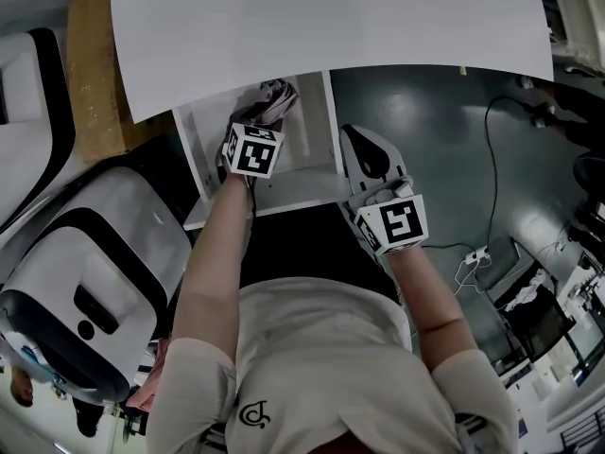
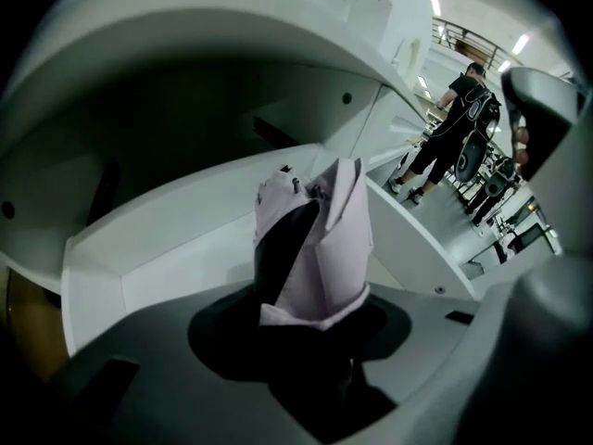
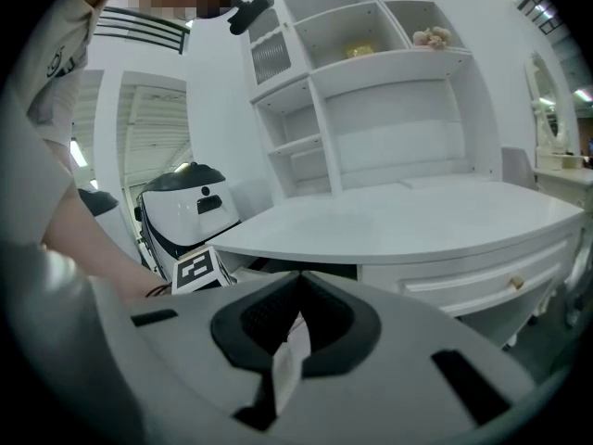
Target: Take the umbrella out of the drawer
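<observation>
The folded lilac umbrella (image 1: 275, 96) stands up out of the open white drawer (image 1: 195, 164) under the desk top. My left gripper (image 1: 257, 123) reaches down into the drawer and is shut on the umbrella. In the left gripper view the umbrella's (image 2: 320, 248) fabric folds rise straight out of my left gripper's (image 2: 310, 327) dark pads, with the drawer's walls (image 2: 167, 248) behind. My right gripper (image 1: 365, 151) hangs just right of the drawer's front corner, apart from it, jaws together and empty. In its own view the right gripper's (image 3: 283, 341) pads meet.
The white desk top (image 1: 331, 26) overhangs the drawer's back. A large white and black machine (image 1: 85, 282) stands close on the left. A cable (image 1: 492, 159) and power strip (image 1: 475, 253) lie on the grey floor at right. White shelves (image 3: 371, 82) rise behind the desk.
</observation>
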Motion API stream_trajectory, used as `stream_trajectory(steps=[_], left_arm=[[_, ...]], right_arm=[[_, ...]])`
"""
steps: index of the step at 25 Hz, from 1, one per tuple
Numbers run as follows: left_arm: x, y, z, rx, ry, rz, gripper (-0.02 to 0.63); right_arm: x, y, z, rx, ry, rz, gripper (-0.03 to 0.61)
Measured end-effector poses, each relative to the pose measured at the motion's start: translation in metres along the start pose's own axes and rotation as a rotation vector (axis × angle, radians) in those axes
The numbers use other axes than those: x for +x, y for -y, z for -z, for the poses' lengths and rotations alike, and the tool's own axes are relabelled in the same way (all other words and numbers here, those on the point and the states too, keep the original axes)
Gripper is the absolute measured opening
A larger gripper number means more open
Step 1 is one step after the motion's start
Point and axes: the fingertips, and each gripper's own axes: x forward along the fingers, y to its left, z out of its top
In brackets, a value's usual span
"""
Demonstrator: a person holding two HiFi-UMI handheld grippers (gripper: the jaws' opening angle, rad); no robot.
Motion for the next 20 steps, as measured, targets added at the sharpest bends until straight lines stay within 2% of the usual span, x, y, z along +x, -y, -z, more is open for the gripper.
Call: stream_trajectory(steps=[6, 20], left_arm=[[-0.046, 0.002, -0.014, 0.035, 0.087, -0.008, 0.213], [-0.186, 0.011, -0.065, 0.093, 0.382, -0.039, 0.215]], right_arm=[[-0.002, -0.028, -0.016, -0.062, 0.022, -0.043, 0.006], [-0.023, -0.076, -0.074, -0.158, 0.120, -0.086, 0.006]])
